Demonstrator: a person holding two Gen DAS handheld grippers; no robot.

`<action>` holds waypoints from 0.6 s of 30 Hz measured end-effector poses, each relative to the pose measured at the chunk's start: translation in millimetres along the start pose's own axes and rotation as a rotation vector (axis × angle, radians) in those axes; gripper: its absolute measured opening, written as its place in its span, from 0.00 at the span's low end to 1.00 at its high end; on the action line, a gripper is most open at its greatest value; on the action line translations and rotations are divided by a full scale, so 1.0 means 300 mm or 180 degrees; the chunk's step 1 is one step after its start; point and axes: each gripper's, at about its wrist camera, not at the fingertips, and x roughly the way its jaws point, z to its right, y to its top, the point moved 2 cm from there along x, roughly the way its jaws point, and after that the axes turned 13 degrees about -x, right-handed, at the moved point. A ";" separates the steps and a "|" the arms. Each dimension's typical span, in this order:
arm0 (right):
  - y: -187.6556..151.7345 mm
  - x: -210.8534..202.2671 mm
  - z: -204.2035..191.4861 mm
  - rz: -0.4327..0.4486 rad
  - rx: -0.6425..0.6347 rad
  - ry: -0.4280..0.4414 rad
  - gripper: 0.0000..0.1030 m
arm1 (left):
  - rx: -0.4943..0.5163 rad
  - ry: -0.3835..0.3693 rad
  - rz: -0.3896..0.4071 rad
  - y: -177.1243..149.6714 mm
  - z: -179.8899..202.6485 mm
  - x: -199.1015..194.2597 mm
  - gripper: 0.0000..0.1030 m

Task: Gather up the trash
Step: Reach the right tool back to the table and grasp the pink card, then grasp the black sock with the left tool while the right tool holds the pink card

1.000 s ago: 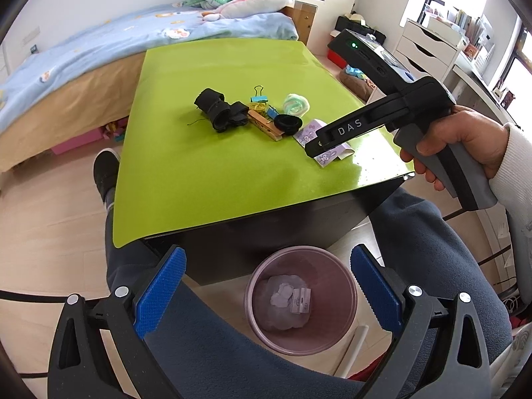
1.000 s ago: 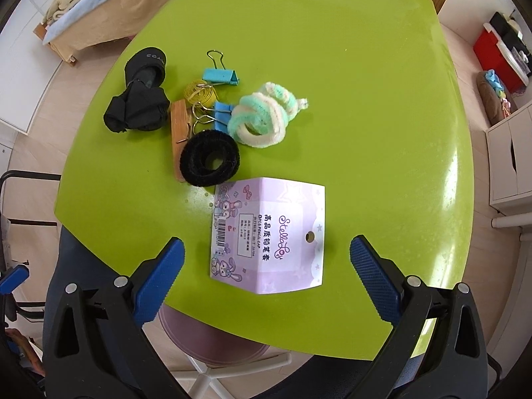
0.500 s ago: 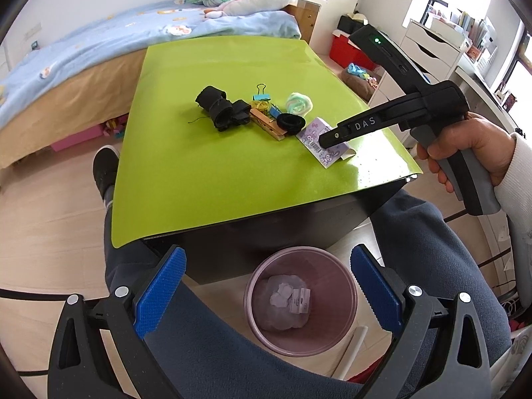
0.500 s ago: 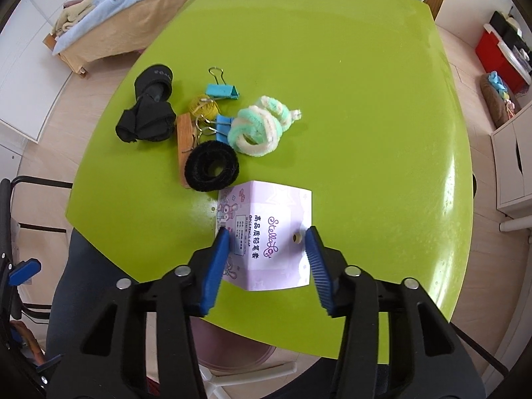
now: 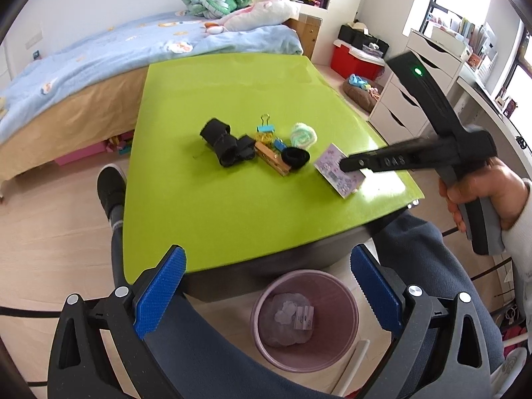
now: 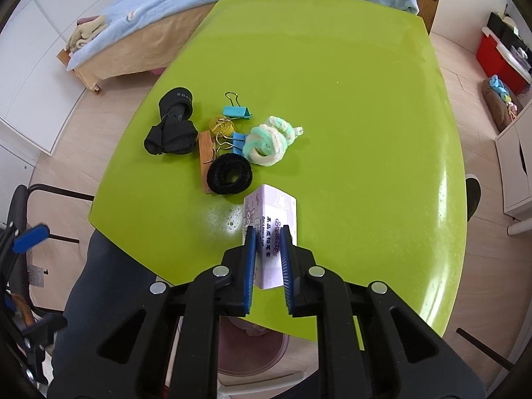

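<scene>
Since a second ago, right gripper (image 6: 268, 252) has closed onto the card (image 6: 274, 212), bowing it. Left gripper (image 5: 266, 294) hangs open. Bin (image 5: 345, 299) lies below the table (image 5: 232, 206) edge, nearer the left.

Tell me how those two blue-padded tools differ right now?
The right tool is closed on the purple card, bending it between the pads; the left tool is wide open and holds nothing. The right tool is over the green table; the left tool is down past the table's near edge, above the pink bin. Both have black frames and blue pads.
</scene>
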 end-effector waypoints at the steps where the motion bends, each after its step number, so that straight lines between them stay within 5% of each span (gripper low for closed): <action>1: -0.002 -0.010 0.004 0.0026 0.0015 0.0009 0.13 | -0.0003 0.0001 0.0006 0.017 0.000 0.003 0.93; 18: -0.076 -0.130 0.050 0.0236 0.0151 0.0035 0.14 | -0.0411 0.0203 -0.0292 0.334 -0.059 0.193 0.93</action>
